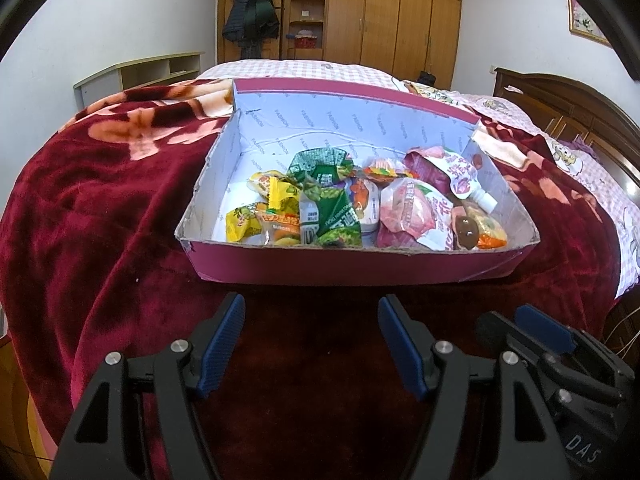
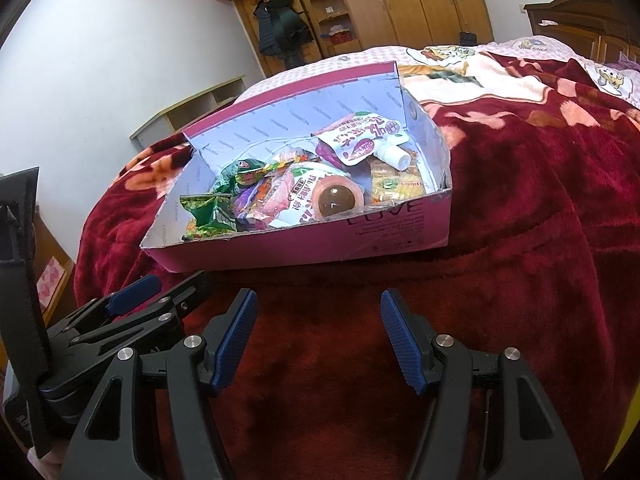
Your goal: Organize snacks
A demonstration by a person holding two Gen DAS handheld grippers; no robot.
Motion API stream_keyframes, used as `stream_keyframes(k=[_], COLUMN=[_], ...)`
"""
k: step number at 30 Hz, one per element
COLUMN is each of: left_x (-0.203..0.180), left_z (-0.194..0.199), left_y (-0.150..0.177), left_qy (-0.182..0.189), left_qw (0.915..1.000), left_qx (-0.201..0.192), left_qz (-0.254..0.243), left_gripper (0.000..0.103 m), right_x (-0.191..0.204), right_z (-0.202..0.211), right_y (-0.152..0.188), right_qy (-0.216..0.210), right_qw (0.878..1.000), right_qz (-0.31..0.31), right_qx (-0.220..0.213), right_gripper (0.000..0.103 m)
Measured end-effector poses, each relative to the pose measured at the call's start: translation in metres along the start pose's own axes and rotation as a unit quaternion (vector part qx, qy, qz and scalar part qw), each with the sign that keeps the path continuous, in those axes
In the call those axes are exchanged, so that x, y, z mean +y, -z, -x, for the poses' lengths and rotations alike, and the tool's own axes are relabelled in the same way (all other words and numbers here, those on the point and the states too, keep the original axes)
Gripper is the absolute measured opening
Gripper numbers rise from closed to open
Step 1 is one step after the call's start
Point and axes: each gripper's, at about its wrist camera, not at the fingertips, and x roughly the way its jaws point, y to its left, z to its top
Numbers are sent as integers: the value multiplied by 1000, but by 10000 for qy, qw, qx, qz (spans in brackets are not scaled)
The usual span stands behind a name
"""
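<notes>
Your left tongs (image 1: 312, 344) and right tongs (image 2: 318, 344) hang half-open and empty over the red blanket (image 1: 100, 220), just short of the pink box (image 1: 352, 268) of snacks (image 1: 316, 204); reach over its near wall, and pinch one packet by its edge

Blanket (image 1: 100, 208) beneath both tongs: deep-pile plush cloth, faint sheen. Box (image 1: 360, 268) just ahead of the tongs: cardboard, matt pink outside, printed white paper lining, rough torn rim. Snacks (image 1: 320, 208) inside: glossy crinkled plastic wrappers. Left tongs (image 1: 312, 344): matt black plastic, ribbed blue pads (image 1: 224, 344), bright metal pins. Wardrobe (image 1: 400, 8) far beyond: varnished wood.
</notes>
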Motion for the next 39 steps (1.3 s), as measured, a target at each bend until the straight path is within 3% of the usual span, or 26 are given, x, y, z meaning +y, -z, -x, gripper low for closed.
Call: stream_keyframes(k=[39], left_x=[-4], left_z=[3], left_y=[1], left_qy=[-22], left_qw=[10000], left_qx=[34], left_qz=[-14], left_gripper=[73], right_x=[3], right_z=[4], right_y=[0], right_qy=[-39], right_qw=[10000], right_qz=[-36], right_qx=[-17], right_gripper=[66])
